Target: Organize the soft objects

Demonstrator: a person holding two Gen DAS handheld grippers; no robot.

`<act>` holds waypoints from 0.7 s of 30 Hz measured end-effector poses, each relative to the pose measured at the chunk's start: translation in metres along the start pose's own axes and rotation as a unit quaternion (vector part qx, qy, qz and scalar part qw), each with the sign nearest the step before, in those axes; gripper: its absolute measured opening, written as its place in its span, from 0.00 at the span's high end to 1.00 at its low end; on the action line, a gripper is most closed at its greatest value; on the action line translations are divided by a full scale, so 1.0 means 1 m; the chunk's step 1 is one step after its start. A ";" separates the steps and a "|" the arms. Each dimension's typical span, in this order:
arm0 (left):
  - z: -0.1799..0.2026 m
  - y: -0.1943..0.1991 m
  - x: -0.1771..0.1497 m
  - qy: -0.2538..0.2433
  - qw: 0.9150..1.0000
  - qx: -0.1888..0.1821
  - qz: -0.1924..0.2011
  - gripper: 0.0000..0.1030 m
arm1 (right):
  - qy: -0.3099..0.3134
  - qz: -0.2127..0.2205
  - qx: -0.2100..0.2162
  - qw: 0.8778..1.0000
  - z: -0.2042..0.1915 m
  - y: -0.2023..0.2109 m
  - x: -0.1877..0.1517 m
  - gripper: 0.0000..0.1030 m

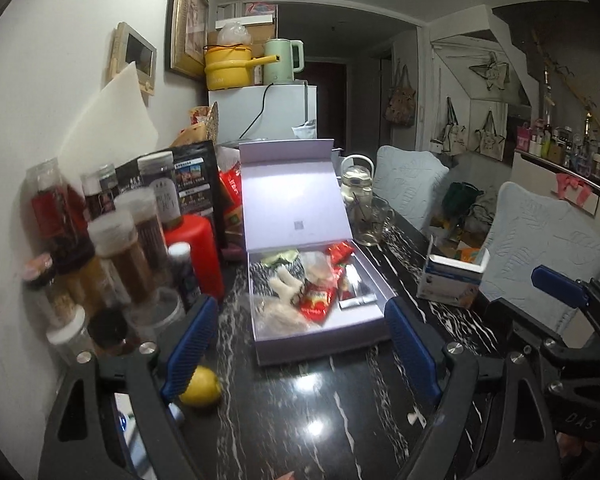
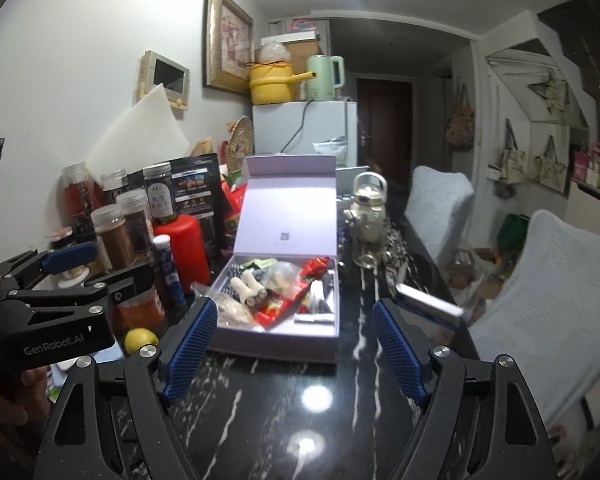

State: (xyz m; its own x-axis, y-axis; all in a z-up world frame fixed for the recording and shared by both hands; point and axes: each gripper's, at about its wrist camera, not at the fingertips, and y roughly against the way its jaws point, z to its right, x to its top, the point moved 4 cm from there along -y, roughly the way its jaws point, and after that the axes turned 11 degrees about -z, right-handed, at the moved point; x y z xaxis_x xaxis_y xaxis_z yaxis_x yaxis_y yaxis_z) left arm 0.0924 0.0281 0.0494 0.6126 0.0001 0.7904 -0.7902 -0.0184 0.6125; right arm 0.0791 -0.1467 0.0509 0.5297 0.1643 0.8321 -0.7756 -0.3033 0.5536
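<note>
An open lilac gift box (image 1: 364, 322) (image 2: 320, 342) sits on the black marble table, its lid standing up at the back. Inside lie soft items: a white plush toy (image 1: 286, 286) (image 2: 250, 290), red snack packets (image 1: 316, 306) (image 2: 276, 308) and clear bags (image 1: 276, 318) (image 2: 232, 312). My left gripper (image 1: 302, 340) is open and empty, just in front of the box. My right gripper (image 2: 292, 344) is open and empty, also in front of the box. The left gripper shows at the left edge of the right wrist view (image 2: 60, 276).
Spice jars (image 1: 120, 240) (image 2: 120, 224) and a red bottle (image 1: 196, 248) (image 2: 186, 244) crowd the left side. A lemon (image 1: 202, 386) (image 2: 140, 340) lies near the left fingers. A glass teapot (image 1: 358, 184) (image 2: 368, 204), a tissue box (image 1: 452, 280) and padded chairs (image 2: 540, 300) stand to the right.
</note>
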 end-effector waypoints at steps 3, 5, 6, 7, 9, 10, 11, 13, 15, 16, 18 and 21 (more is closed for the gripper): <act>0.004 0.006 -0.015 -0.007 1.000 0.011 0.002 0.17 | -0.013 -0.004 -0.014 1.000 -0.002 0.007 -0.021 0.22; 0.006 0.009 -0.025 -0.013 1.000 0.015 0.001 0.17 | -0.021 -0.003 -0.023 1.000 -0.003 0.010 -0.031 0.22; 0.007 0.011 -0.031 -0.012 1.000 0.016 0.000 0.17 | -0.024 -0.002 -0.027 0.999 -0.002 0.012 -0.034 0.22; 0.007 0.012 -0.036 -0.011 1.000 0.015 -0.001 0.17 | -0.028 0.000 -0.032 0.999 -0.003 0.014 -0.039 0.22; 0.008 0.017 -0.045 -0.010 1.000 0.008 -0.001 0.17 | -0.035 0.004 -0.033 0.999 -0.001 0.019 -0.046 0.22; 0.009 0.019 -0.048 -0.012 1.000 0.005 0.001 0.17 | -0.038 0.005 -0.033 0.999 -0.001 0.021 -0.049 0.22; 0.010 0.021 -0.051 -0.014 1.000 0.004 0.003 0.17 | -0.041 0.007 -0.034 0.999 0.000 0.024 -0.053 0.22; 0.012 0.027 -0.059 -0.018 1.000 0.007 0.006 0.17 | -0.040 0.010 -0.037 0.998 -0.002 0.032 -0.060 0.22; 0.014 0.034 -0.066 -0.016 1.000 0.005 0.009 0.17 | -0.034 0.017 -0.041 0.998 -0.004 0.040 -0.065 0.22; 0.014 0.036 -0.067 -0.016 1.000 0.004 0.011 0.17 | -0.035 0.018 -0.042 0.998 -0.005 0.043 -0.066 0.22; 0.016 0.041 -0.071 -0.016 1.000 0.009 0.016 0.17 | -0.036 0.024 -0.042 0.998 -0.005 0.050 -0.070 0.22; 0.018 0.047 -0.074 -0.017 1.000 0.009 0.019 0.17 | -0.037 0.026 -0.041 0.998 -0.005 0.058 -0.077 0.22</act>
State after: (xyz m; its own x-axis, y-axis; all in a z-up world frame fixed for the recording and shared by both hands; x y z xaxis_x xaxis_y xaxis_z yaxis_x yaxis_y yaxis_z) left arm 0.0104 0.0093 0.0191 0.5822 -0.0348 0.8123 -0.8130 -0.0367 0.5811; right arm -0.0078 -0.1722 0.0190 0.5105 0.0791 0.8562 -0.8259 -0.2320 0.5139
